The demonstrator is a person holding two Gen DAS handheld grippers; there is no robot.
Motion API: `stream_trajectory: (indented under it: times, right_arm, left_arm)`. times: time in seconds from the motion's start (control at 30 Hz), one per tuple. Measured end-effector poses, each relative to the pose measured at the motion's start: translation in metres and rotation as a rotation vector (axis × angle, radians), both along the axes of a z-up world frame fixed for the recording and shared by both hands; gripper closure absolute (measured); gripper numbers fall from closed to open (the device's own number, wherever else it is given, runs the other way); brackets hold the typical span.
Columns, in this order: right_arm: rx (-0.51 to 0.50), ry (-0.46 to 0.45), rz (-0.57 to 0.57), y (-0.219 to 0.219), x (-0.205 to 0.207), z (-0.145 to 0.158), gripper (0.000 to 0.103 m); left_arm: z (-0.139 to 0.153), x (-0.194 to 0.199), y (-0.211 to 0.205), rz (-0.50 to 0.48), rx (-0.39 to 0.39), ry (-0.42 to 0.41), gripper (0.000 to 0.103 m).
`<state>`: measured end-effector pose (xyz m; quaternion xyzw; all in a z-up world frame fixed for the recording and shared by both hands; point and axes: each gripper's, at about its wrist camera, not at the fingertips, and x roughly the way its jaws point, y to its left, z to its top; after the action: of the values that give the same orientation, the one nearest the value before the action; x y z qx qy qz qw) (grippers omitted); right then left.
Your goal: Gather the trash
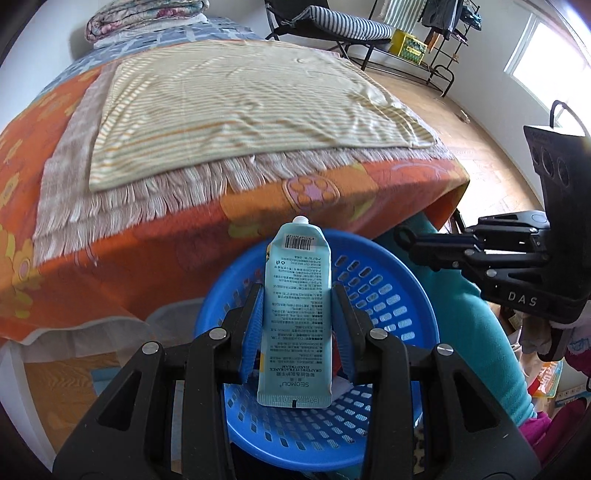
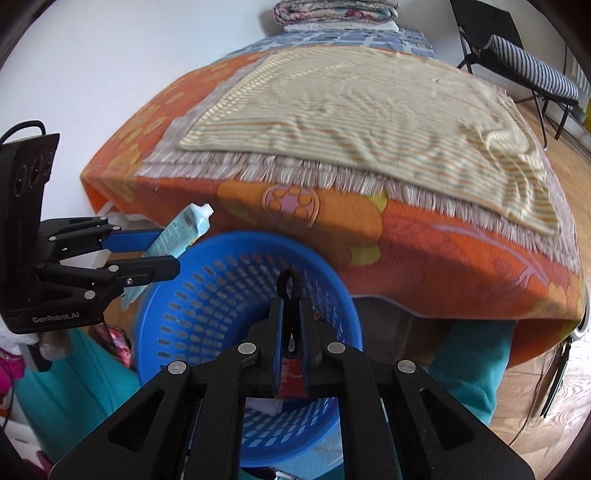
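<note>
Behind both tools, a bed draped in an orange flowered cloth (image 1: 155,236), topped by a fringed pale throw (image 1: 122,199) and a yellow-striped sheet (image 1: 243,110); folded quilts (image 1: 144,18) at the far end, a black-framed chair with a striped cushion (image 1: 343,26) beyond on the wooden floor (image 1: 491,155).

Directly below and ahead of both tools, a round blue perforated plastic basket (image 1: 388,295), some red-and-white scraps lying inside, too hidden to name.

Left gripper (image 1: 297,321): jaws partly closed, blue pads pressed on both sides of a pale turquoise squeeze tube with printed text and a barcode (image 1: 295,306); white threaded nozzle pointing away from the tool, crimped end nearest the camera, tube hanging over the basket's opening. Seen from the right wrist, same tube (image 2: 177,232) slanting up past the basket's near-left rim, nozzle toward the bed.

Right gripper (image 2: 291,321): jaws nearly together, pinching a thin black elastic loop like a hair tie (image 2: 291,291), top of the loop poking out beyond the fingertips, above the basket's inside. Seen from the left wrist, loop end (image 1: 402,234) sticking out near the basket's far-right rim.

Teal fabric (image 1: 480,332), possibly a trouser leg, just beside the basket.
</note>
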<state>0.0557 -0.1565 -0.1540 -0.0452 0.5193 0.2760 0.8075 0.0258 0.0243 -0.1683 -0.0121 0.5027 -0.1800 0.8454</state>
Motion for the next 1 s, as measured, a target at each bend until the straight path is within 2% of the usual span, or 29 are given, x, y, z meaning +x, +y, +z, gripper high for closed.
stream_trajectory:
  times: [0.33,0.47,0.57,0.67,0.8,0.83,0.9,1.0]
  right_arm:
    - [-0.008,0.033,0.018,0.004,-0.017,-0.011,0.096]
    - [-0.007,0.052,0.016,0.004,-0.018,-0.017,0.082]
    - [-0.011,0.063,0.010,0.003,-0.020,-0.021,0.077]
    - [-0.015,0.078,0.009,0.005,-0.021,-0.025,0.069]
    - [-0.029,0.082,0.008,0.006,-0.021,-0.028,0.067]
    - [-0.031,0.083,0.005,0.006,-0.021,-0.028,0.065]
    - [-0.034,0.086,0.000,0.005,-0.020,-0.029,0.052]
    - [-0.033,0.086,0.004,0.006,-0.020,-0.029,0.050]
  left_arm:
    - [-0.011,-0.011,-0.007,-0.022,0.017,0.019,0.067]
    - [-0.014,-0.012,-0.008,-0.026,0.024,0.024,0.067]
    - [-0.015,-0.012,-0.007,-0.020,0.025,0.032,0.066]
    - [-0.016,-0.012,-0.005,-0.013,0.028,0.033,0.052]
    - [-0.018,-0.012,-0.005,-0.009,0.036,0.034,0.051]
    - [-0.019,-0.012,-0.004,-0.008,0.038,0.037,0.051]
    - [-0.020,-0.012,-0.004,-0.005,0.042,0.041,0.051]
    - [-0.021,-0.011,-0.003,0.003,0.044,0.044,0.048]
